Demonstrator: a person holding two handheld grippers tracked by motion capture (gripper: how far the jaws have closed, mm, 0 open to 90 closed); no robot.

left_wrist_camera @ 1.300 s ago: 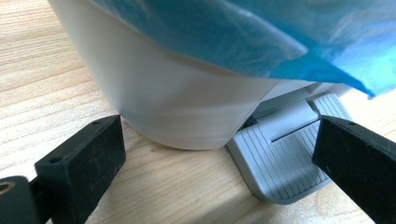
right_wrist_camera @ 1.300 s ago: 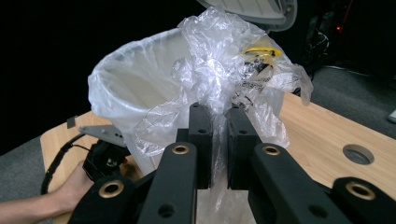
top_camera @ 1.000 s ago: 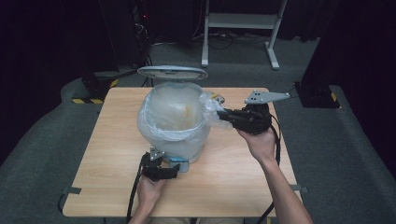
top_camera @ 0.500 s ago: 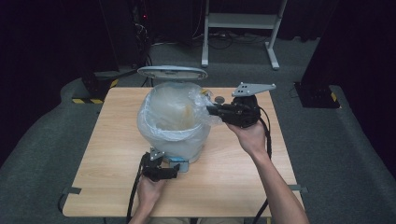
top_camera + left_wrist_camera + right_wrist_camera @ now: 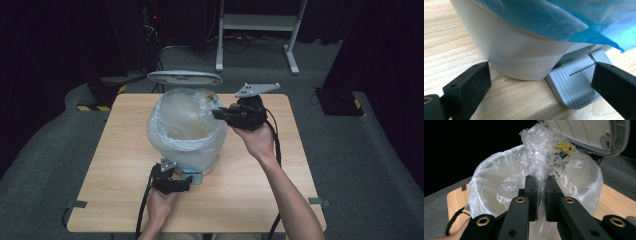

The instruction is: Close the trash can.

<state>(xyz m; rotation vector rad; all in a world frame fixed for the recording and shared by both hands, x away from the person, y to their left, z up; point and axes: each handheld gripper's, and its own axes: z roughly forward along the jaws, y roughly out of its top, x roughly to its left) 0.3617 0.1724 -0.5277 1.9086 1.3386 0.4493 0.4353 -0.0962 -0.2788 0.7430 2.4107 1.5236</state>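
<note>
A white pedal bin (image 5: 186,152) lined with a clear plastic bag (image 5: 175,120) stands mid-table, its lid (image 5: 184,77) raised behind it. My right gripper (image 5: 217,114) hovers over the bin's right rim, shut on a bunched fold of the bag (image 5: 534,157) that runs up between its jaws (image 5: 541,181). The lid (image 5: 589,132) hangs just beyond. My left gripper (image 5: 187,182) lies on the table at the bin's foot. Its jaws stand wide open (image 5: 540,90) either side of the bin's base (image 5: 519,55) and the grey pedal (image 5: 574,85), touching neither.
The wooden table (image 5: 125,165) has bare room left and right of the bin. Grey carpet surrounds it, with a white metal frame (image 5: 260,25) and dark equipment at the back. Cables trail from both grippers toward the front edge.
My right gripper has moved left and away, over the bin's rim, dragging the bunched bag with it. The bag's puffed dome has sunk into the bin. The left hand has stayed put.
</note>
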